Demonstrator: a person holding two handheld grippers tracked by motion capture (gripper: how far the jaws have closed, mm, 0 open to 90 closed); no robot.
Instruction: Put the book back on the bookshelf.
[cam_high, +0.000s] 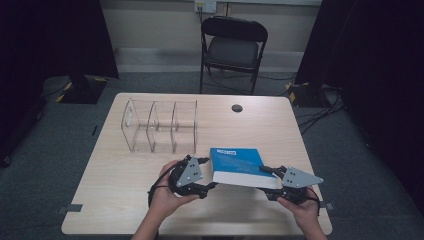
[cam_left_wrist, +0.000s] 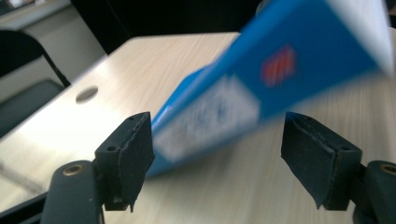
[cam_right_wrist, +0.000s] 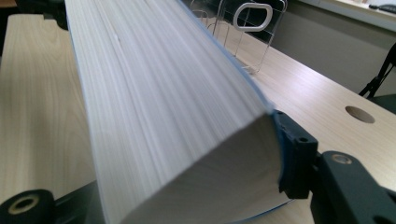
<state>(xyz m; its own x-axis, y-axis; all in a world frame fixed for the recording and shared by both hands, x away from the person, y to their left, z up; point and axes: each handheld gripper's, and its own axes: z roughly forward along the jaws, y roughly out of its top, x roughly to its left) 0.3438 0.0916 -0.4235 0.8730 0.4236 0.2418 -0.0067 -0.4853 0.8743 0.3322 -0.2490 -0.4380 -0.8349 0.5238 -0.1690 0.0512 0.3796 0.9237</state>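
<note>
While the right gripper (cam_high: 274, 182) clamps the blue book (cam_high: 239, 166), the left gripper (cam_high: 207, 173) gapes wide.
The book tilts above the table's (cam_high: 115, 200) near edge between them; a clear rack (cam_high: 160, 125) stands behind.

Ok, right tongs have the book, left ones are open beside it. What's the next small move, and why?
Probably close the left tongs on the blue book's near edge. Their jaws stand open around it, while the right tongs already clamp the page side; a second grip would steady it before standing it in the clear rack.
</note>
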